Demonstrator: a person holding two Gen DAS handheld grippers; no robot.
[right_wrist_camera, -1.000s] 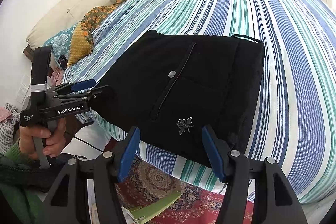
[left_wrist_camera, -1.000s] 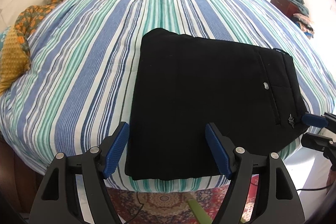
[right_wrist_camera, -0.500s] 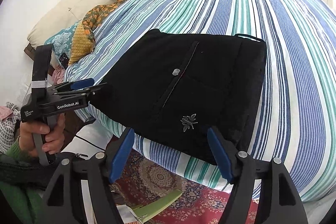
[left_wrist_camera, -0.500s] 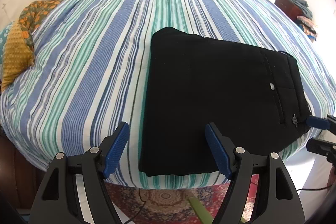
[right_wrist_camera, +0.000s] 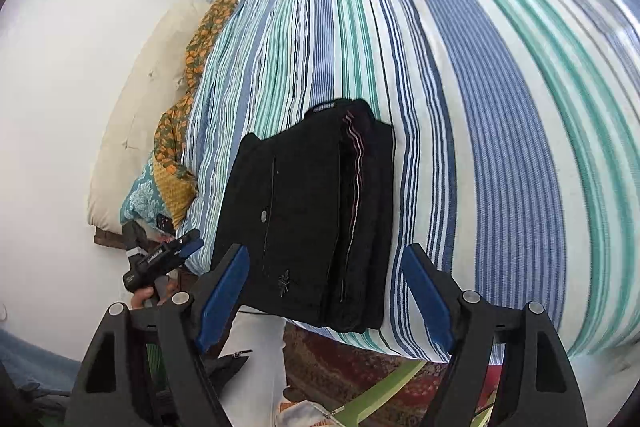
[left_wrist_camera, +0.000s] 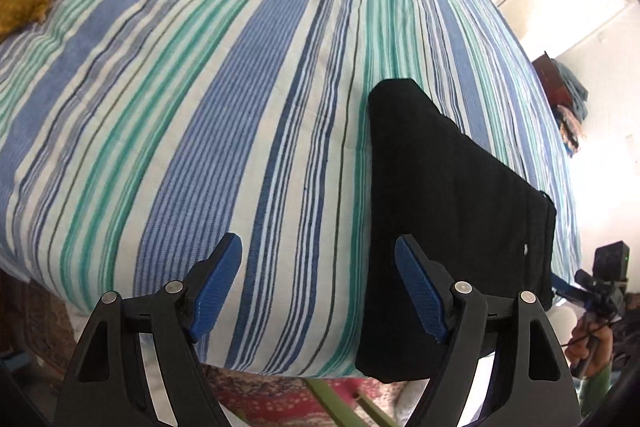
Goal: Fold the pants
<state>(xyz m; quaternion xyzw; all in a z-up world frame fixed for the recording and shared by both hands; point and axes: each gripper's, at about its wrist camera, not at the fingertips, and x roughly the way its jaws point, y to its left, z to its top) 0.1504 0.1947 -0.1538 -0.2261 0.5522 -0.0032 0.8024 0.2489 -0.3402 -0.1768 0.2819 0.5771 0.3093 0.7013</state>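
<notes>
Across the bed, with its blue, green and white striped cover, the black pants lie as a compact folded rectangle near the edge closest to the person, the waistband end with its button and small metal emblem facing the right side. Several layers show stacked along that packet's edge, so my judgement is that the folding is done or nearly so, and the step in hand is the release and pull-back. The left hand-held gripper hangs over bare cover just beside the pants' left edge, jaws wide apart, nothing between them. The right hand-held gripper has just been opening; its jaws stand apart in front of the packet's near end, pads clear of the cloth. If any move is left, it calls for a light press to flatten the stack, or simply lifting both tools clear without snagging the top layer
</notes>
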